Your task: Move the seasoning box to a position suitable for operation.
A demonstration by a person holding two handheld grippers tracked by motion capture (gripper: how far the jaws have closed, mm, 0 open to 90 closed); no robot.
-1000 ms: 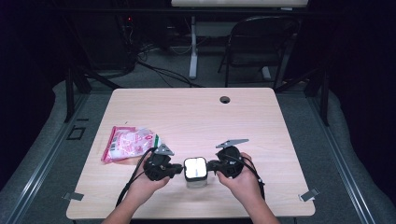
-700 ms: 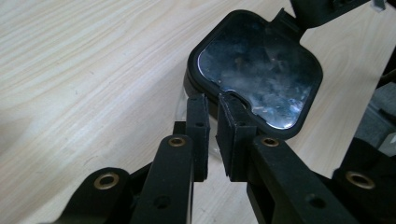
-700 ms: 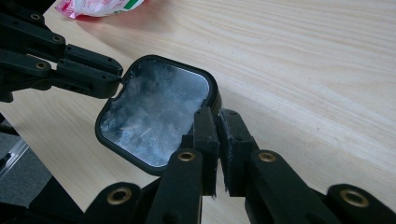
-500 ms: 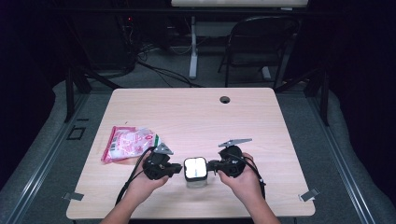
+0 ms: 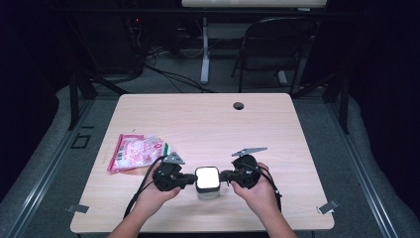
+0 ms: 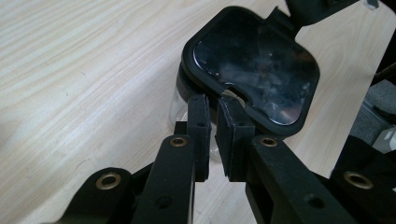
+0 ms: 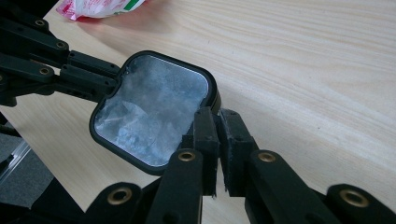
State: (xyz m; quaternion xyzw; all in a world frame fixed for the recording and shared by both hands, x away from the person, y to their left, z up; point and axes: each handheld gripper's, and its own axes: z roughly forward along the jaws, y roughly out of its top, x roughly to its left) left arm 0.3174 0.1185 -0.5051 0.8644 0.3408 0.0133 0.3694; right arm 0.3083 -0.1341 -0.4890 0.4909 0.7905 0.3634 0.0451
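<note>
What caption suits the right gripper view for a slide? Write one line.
Right gripper pinching the black-rimmed lid at one edge, left gripper at the opposite edge, on a wooden table.

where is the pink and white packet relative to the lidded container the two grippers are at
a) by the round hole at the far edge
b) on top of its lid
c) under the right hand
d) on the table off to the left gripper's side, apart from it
d: in the high view the pink and white packet lies flat on the table beyond the left gripper, apart from the container.
</note>
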